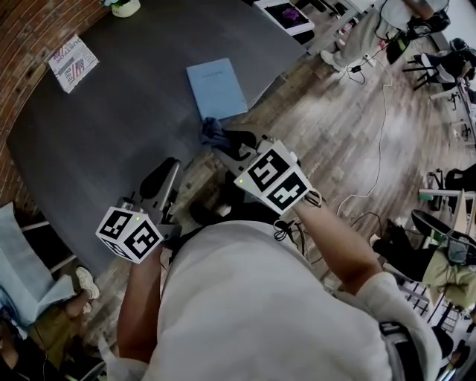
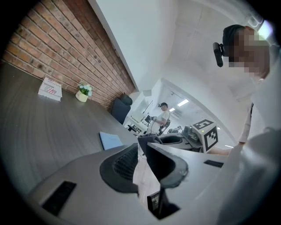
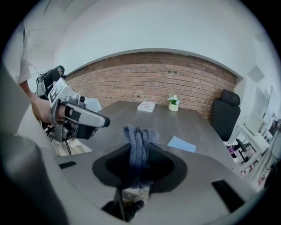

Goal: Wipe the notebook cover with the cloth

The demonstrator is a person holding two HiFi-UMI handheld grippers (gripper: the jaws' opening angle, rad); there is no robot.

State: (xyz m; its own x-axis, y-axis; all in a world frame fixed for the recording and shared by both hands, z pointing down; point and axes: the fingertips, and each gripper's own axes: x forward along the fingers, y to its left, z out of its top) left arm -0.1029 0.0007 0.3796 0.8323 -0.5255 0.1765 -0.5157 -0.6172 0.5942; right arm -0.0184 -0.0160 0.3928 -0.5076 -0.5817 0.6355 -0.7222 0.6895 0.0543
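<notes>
Nearest the lens: person's white shirt (image 1: 253, 312), filling the lower centre of the head view, a forearm out on each side.

Upper left of frame: brick wall (image 1: 30, 30); a printed leaflet (image 1: 72, 62) lay flat on the dark grey table (image 1: 111, 126) beside it. A small potted plant (image 1: 125, 7) stood at the top edge.

Lower left: left gripper (image 1: 165, 175), marker cube (image 1: 129, 234) toward the camera, held over the table's near edge. In the left gripper view its jaws (image 2: 139, 147) stood a little apart, floor visible through the gap, nothing between them.

Centre: light blue notebook (image 1: 216, 88) lay closed and flat on the table near its right-hand edge, cover up.

Just below the notebook's lower corner: blue-grey cloth (image 1: 211, 131), bunched, clamped in the right gripper (image 1: 227, 143). The right gripper view showed the jaws (image 3: 139, 147) closed on the cloth (image 3: 139, 136), a fold standing up past the tips; the notebook (image 3: 181, 143) lay beyond and to the right, apart from the cloth.

Right of frame: wooden floor (image 1: 335, 126) with a white cable (image 1: 379, 141) trailing across it.
</notes>
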